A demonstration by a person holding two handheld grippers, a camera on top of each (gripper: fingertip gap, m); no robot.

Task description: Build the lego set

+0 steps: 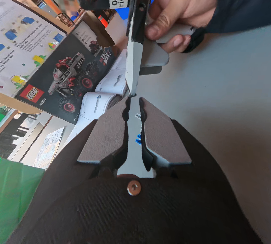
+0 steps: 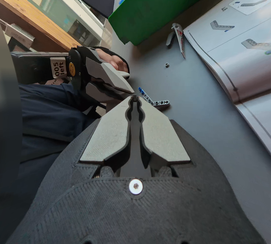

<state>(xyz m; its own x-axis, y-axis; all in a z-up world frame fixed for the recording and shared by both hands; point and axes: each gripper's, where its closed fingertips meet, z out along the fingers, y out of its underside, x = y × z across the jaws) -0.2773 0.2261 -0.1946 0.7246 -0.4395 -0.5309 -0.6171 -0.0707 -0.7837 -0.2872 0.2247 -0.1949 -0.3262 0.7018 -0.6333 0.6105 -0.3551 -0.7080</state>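
Note:
My right gripper (image 2: 134, 97) is shut on a small dark grey piece (image 2: 134, 95) pinched at its fingertips. In the left wrist view it comes down from above (image 1: 132, 93), held by a hand (image 1: 180, 12). My left gripper (image 1: 134, 98) is open by a narrow gap and holds nothing; its tips sit just under the right gripper's tips. It also shows in the right wrist view (image 2: 126, 91). A grey bent beam with blue pins (image 2: 155, 102) lies on the grey table just beyond both grippers; it shows through the left gripper's gap (image 1: 138, 135).
The open instruction booklet (image 2: 234, 55) lies at the right, also visible in the left wrist view (image 1: 107, 90). The set's box (image 1: 63, 78) leans behind it. A green bin (image 2: 154, 5), a grey-and-red panel piece (image 2: 179, 37) and a small grey bush (image 2: 167, 65) are on the table. Only a small space, under 4 cm, lies between the two pairs of fingers.

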